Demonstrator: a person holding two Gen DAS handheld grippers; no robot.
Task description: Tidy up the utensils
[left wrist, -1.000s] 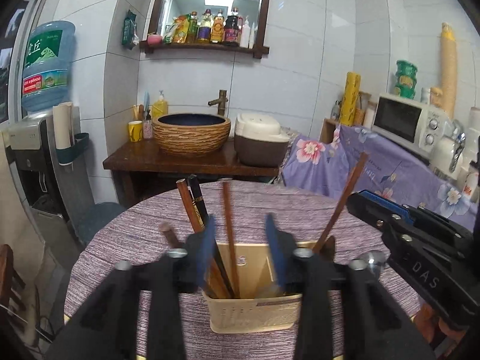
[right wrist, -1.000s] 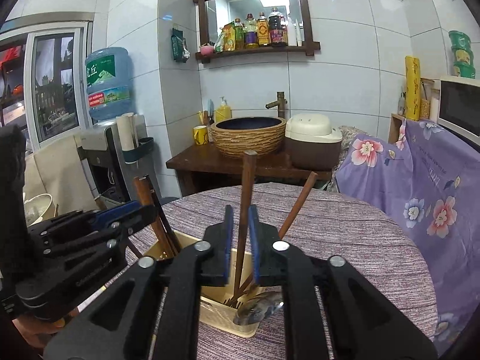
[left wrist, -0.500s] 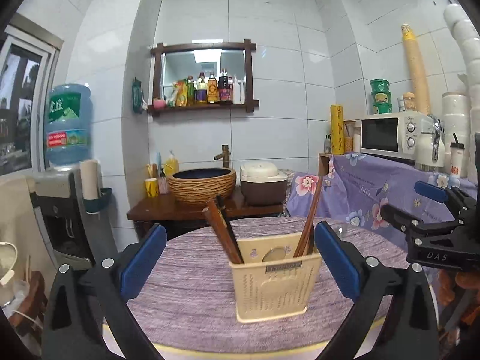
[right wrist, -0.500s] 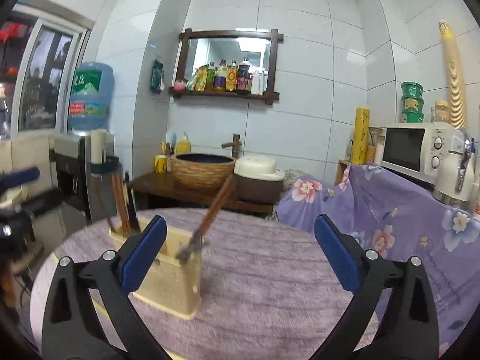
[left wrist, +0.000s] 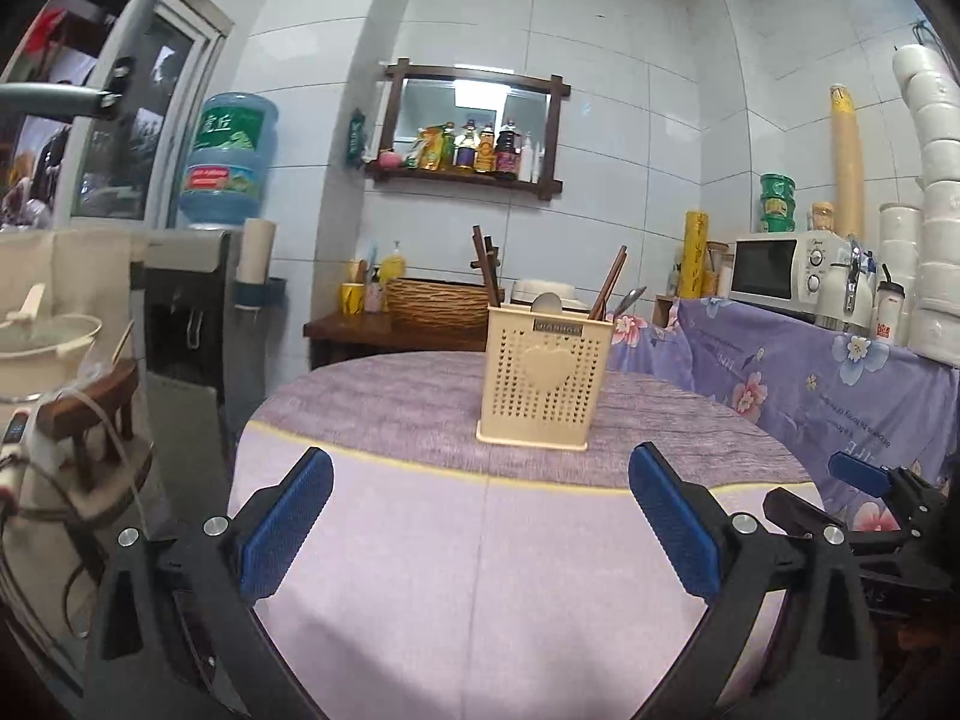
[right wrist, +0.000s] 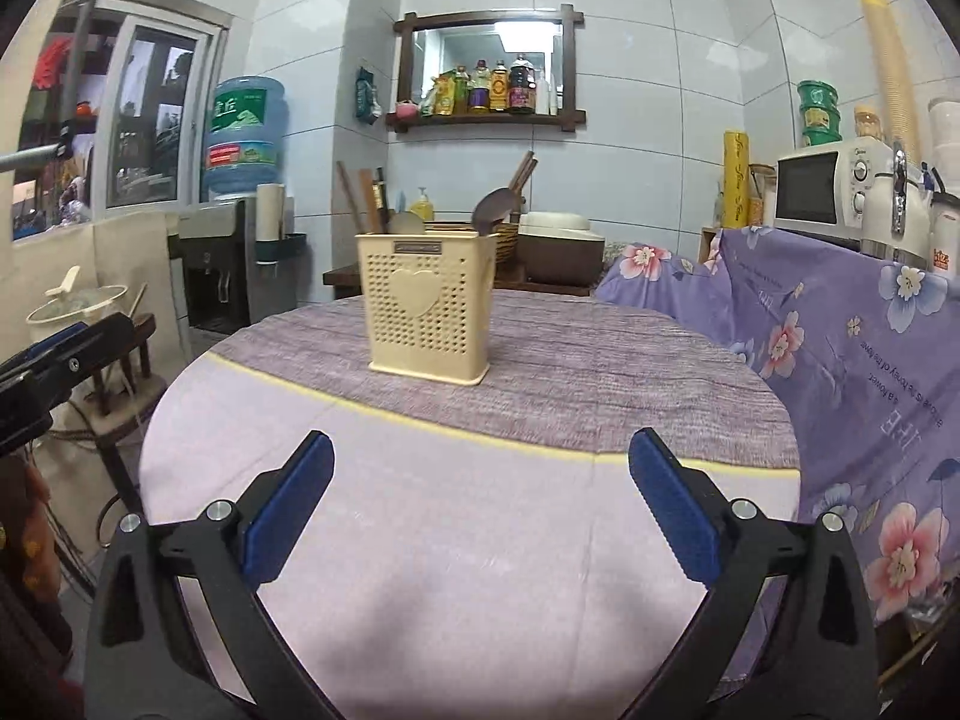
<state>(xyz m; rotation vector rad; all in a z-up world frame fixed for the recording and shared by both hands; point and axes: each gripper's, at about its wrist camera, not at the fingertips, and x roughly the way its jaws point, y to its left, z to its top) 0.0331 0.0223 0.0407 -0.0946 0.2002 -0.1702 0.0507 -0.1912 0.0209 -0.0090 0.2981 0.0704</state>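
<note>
Nearest, the left gripper (left wrist: 480,495) and right gripper (right wrist: 480,480) both gape wide with nothing between their blue pads (each has just released). Beyond them, on the round table (right wrist: 480,540), the cream utensil holder (right wrist: 427,306) stands upright, chopsticks (right wrist: 360,198) and spoon (right wrist: 492,209) poking out.

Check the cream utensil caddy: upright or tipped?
Upright. The utensil caddy sits flat on the round table, chopsticks and a spoon sticking out its top.

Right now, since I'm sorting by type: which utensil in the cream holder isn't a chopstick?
The grey spoon at the holder's right end, bowl upward; the others are thin brown sticks.
</note>
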